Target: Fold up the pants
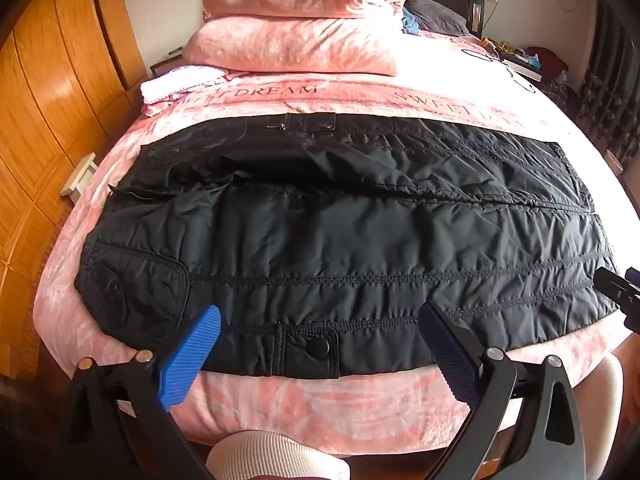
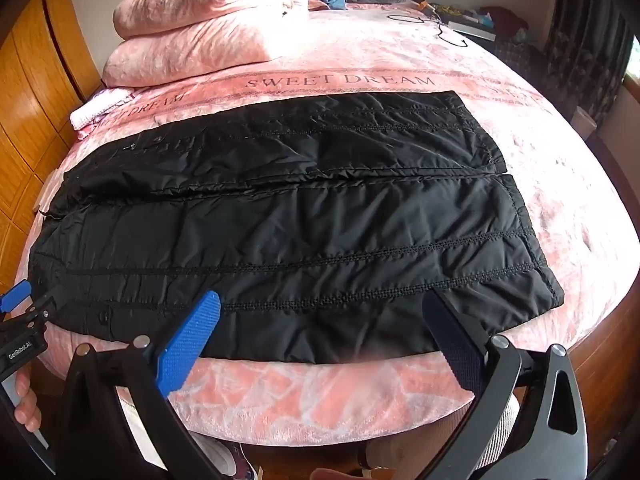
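— How many things are on the bed?

— One pair of black quilted pants (image 1: pixel 340 232), spread flat across the pink plush blanket (image 1: pixel 320 408), and two stacked pink pillows (image 1: pixel 296 20) behind.

— And your grippers?

— My left gripper (image 1: pixel 320 320) and right gripper (image 2: pixel 322 312) both hang spread wide over the near edge, holding nothing (ribbed blue pads). Only the left view shows the snap pocket (image 1: pixel 308 350) clearly; the right shows the leg hems (image 2: pixel 532 240).

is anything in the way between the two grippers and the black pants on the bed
Nothing visible. The black pants lie spread flat on the pink bedspread, near edge facing both open grippers. The left gripper and right gripper hover at that edge with only bare fabric ahead. The stacked pink pillows sit far behind.
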`<state>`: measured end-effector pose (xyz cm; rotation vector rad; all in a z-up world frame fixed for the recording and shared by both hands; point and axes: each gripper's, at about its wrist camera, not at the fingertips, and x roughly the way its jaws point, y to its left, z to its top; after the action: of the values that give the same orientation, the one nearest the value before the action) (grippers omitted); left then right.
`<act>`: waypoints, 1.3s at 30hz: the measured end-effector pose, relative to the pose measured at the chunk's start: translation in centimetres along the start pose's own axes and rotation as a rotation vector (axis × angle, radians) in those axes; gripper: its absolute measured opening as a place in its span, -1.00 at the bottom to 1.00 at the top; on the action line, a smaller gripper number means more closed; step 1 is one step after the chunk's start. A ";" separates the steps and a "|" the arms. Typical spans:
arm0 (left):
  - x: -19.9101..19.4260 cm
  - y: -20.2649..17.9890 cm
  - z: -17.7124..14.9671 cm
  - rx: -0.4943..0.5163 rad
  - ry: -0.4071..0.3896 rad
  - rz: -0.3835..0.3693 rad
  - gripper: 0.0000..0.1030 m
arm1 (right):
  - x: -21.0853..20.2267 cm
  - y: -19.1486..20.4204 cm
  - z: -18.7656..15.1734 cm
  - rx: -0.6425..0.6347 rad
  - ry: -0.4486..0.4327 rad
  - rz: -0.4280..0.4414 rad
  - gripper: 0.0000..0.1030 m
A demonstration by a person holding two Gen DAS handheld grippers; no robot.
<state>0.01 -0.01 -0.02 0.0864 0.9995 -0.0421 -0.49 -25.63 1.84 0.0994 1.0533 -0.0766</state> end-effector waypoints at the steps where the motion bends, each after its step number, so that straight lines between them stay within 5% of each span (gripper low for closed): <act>1: 0.0 0.0 0.0 -0.001 0.001 -0.001 0.93 | 0.1 0.0 0.0 0.001 0.003 0.002 0.96; 39: 0.9 -0.1 0.1 0.016 0.009 0.016 0.93 | 0.2 -0.3 0.3 0.005 -0.011 -0.022 0.96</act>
<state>0.54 -0.15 -0.74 0.1098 1.0075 -0.0350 -0.15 -25.94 1.76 0.0921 1.0434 -0.0995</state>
